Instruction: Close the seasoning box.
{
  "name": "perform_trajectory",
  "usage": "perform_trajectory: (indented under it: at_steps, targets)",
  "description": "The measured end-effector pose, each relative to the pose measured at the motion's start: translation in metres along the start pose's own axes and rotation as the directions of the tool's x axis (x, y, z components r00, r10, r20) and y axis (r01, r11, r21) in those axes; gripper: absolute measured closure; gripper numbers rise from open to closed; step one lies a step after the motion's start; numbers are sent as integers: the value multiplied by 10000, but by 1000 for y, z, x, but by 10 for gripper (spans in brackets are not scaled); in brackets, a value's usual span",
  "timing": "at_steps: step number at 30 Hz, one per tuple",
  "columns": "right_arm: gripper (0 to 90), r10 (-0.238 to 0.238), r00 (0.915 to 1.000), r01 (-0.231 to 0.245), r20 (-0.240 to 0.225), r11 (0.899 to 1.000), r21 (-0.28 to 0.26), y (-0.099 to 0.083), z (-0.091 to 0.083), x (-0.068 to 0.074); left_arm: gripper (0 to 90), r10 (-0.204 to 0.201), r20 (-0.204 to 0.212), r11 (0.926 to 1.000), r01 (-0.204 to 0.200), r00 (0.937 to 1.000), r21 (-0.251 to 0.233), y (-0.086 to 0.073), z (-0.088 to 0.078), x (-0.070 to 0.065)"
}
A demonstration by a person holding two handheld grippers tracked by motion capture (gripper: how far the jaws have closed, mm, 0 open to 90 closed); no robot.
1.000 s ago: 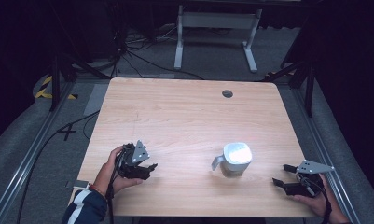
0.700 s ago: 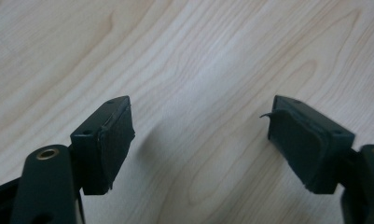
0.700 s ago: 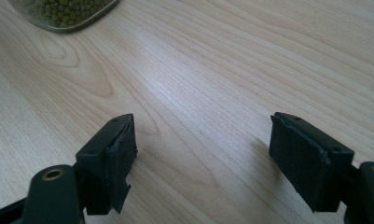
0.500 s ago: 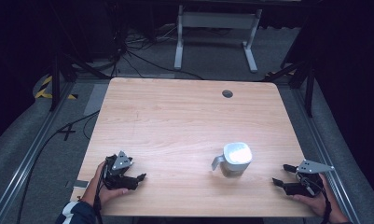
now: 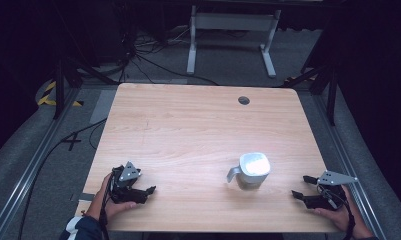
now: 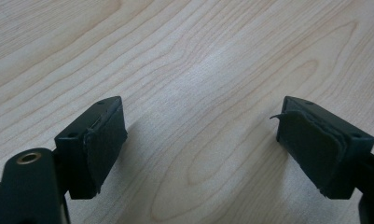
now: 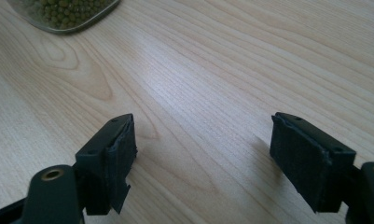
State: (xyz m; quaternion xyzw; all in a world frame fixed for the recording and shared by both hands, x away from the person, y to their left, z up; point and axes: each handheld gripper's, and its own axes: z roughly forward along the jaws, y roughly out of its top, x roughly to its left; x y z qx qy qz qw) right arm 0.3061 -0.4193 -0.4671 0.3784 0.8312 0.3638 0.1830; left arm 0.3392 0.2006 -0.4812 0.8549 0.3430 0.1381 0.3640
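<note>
At the lower left of the high view, the left gripper (image 5: pixel 149 191) has dropped toward the near edge of the surface (image 5: pixel 188 125) and now rests low; its jaws have just been opening and stand apart with nothing between them. At the lower right, the right gripper (image 5: pixel 299 187) has kept its place, jaws apart and empty too. Between them, slightly farther in, stands the measuring cup (image 5: pixel 252 170), with green beans (image 7: pixel 65 10) in it, untouched: both hands look parked, away from it.
</note>
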Motion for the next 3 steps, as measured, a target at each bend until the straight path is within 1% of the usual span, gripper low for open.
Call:
perform_trajectory:
  at_steps: [3]
  targets:
    - [226, -2, 10000, 2, -2, 10000, 0, 0, 0, 0, 156, -31, -12, 10000, 31, 10000, 4, 0, 0, 0]
